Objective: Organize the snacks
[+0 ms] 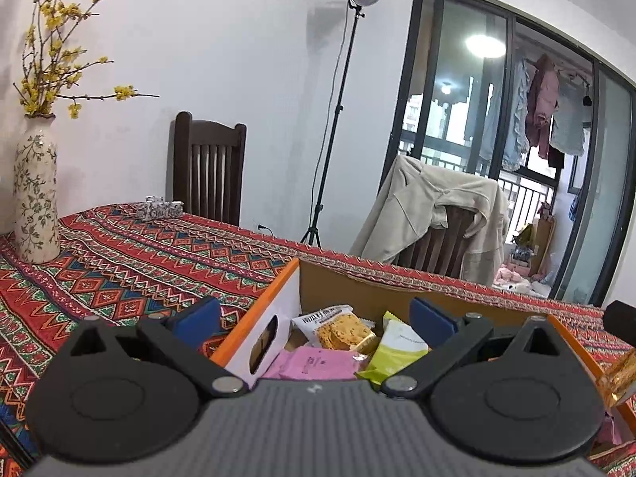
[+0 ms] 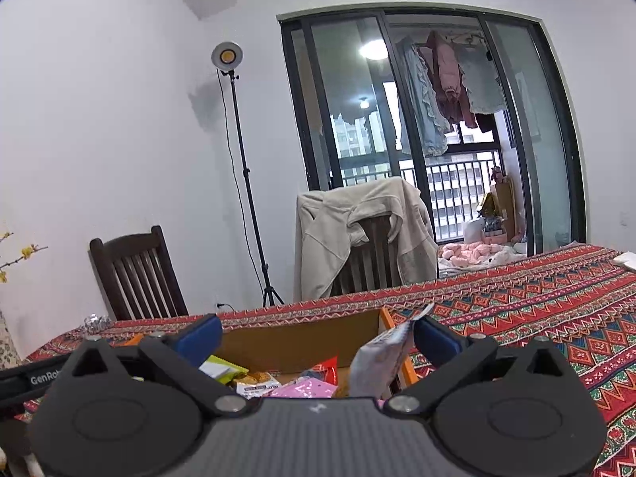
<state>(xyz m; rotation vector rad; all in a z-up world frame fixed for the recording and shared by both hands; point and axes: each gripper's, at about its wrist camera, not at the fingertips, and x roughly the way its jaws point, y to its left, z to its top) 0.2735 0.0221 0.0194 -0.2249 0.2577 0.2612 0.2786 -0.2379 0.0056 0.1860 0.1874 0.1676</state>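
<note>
**Snacks mostly boxed, both grippers standing wide**

On the far left of the table stood a floral vase (image 1: 35, 194) holding yellow blossom branches, on a red patterned tablecloth (image 1: 131, 262). A small silvery packet (image 1: 159, 208) lay well apart from everything, near the table's far edge. To its right sat an open cardboard box (image 1: 278, 310) with orange edges.

The left gripper (image 1: 314, 316) hovered at the box's near side, its blue pads spread wide with nothing pinched; one pad hung outside the box's left wall, the other over the inside. Inside the box lay a biscuit packet (image 1: 338, 328), a pink packet (image 1: 318, 363) and a green packet (image 1: 393, 348), loosely heaped rather than lined up.

Further right, the right gripper (image 2: 318, 336) was also spread wide over the same box. A grey snack packet (image 2: 377, 361) stood on end against the box's right wall, touching or just beside the right-hand pad, but the pads did not press it.

The job looked well along: the wrapped snacks in sight were in the box. What seemed left was settling the upright packet, and perhaps fetching the silvery packet, if it was a snack; that could not be told.
</note>
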